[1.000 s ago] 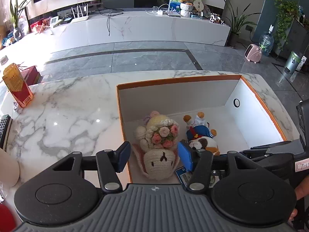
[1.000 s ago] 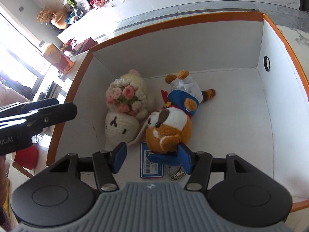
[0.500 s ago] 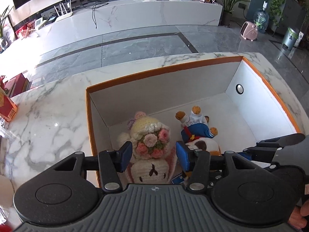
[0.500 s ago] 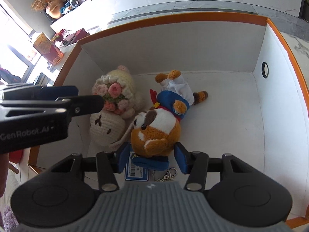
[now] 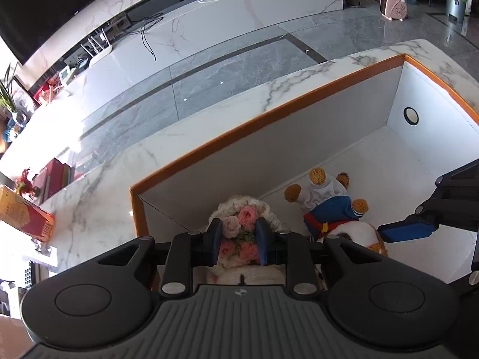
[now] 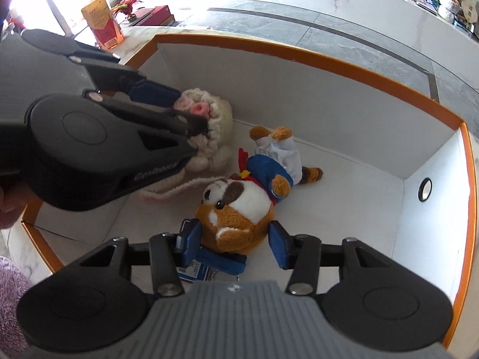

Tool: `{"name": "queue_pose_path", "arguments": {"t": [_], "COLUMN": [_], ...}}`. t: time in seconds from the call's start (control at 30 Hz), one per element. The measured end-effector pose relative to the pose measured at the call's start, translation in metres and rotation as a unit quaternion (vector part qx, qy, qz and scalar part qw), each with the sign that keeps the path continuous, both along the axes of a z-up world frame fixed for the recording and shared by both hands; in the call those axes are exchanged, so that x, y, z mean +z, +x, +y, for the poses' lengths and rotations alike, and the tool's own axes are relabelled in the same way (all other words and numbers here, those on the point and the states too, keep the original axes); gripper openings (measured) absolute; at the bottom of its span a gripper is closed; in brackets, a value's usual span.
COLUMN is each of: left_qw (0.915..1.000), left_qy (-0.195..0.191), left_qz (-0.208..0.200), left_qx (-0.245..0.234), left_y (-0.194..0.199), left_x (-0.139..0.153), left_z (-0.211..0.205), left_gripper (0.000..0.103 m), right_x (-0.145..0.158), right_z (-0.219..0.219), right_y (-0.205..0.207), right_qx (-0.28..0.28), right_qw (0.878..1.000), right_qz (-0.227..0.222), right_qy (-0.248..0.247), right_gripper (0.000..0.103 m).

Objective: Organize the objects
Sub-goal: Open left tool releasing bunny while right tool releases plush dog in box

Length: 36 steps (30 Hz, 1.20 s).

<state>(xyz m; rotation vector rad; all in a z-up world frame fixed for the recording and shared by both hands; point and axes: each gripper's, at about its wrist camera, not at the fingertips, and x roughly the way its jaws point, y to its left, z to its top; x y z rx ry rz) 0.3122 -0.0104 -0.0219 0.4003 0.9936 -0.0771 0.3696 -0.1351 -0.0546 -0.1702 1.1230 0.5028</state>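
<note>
While my left gripper (image 5: 239,240) is closing on the flower crown of the crochet bunny (image 6: 215,119), lying at centre left of the white box (image 6: 329,83), I'm judging it light and squashy, so a crown grip may stretch. My right gripper (image 6: 235,239) is straddling the plush dog's (image 6: 236,209) head, pads not visibly pressing yet. Both toys are lying touching; orange-edged walls are crowding the left, open floor spreading right.

My left claw (image 5: 239,240) angles steeply down, jaws closing with something soft between them. My right claw (image 6: 236,240) angles down too, jaws half apart, closing beside it.
</note>
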Motion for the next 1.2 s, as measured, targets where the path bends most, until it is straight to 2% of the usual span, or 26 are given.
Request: {"name": "queue_pose_path", "arguments": {"t": [0.13, 0.2, 0.47, 0.6, 0.73, 0.83, 0.93, 1.03, 1.17, 1.2], "left_qw": [0.9993, 0.9991, 0.9982, 0.9960, 0.9925, 0.9932, 0.9954, 0.9966, 0.9967, 0.9967], "left_qy": [0.034, 0.032, -0.058, -0.086, -0.119, -0.115, -0.088, -0.071, -0.077, -0.079], "left_qz": [-0.018, -0.025, -0.009, -0.001, 0.002, 0.019, 0.028, 0.032, 0.021, 0.017], "left_qx": [-0.004, -0.011, 0.013, 0.024, 0.031, -0.001, -0.027, -0.027, -0.013, -0.006], "left_y": [0.001, -0.001, 0.002, 0.002, -0.002, -0.011, -0.015, -0.013, -0.006, -0.004], "left_x": [-0.004, -0.005, 0.007, 0.009, 0.013, 0.015, 0.008, 0.000, -0.004, -0.004], "left_z": [-0.002, -0.001, 0.022, 0.031, 0.041, 0.036, 0.025, 0.019, 0.022, 0.024], "left_gripper": [0.018, 0.019, 0.023, 0.028, 0.028, 0.028, 0.028, 0.026, 0.020, 0.016], "right_x": [0.000, -0.001, -0.002, 0.000, 0.000, 0.003, 0.007, 0.015, 0.019, 0.020], "right_z": [0.001, -0.001, -0.005, -0.003, -0.007, -0.013, -0.014, -0.009, 0.000, 0.000], "right_y": [0.012, 0.017, 0.021, 0.017, 0.015, 0.011, 0.002, -0.010, -0.026, -0.028], "right_qx": [0.015, 0.017, 0.051, 0.085, 0.103, 0.115, 0.145, 0.185, 0.225, 0.227], "right_qw": [1.000, 1.000, 0.998, 0.996, 0.994, 0.993, 0.988, 0.979, 0.963, 0.962], "right_qz": [0.010, 0.016, -0.012, -0.032, -0.027, -0.028, -0.038, -0.046, -0.055, -0.058], "right_qy": [-0.007, -0.002, 0.017, 0.007, -0.004, -0.014, -0.039, -0.075, -0.135, -0.140], "right_gripper": [0.052, 0.052, 0.045, 0.044, 0.044, 0.044, 0.044, 0.043, 0.043, 0.043]}}
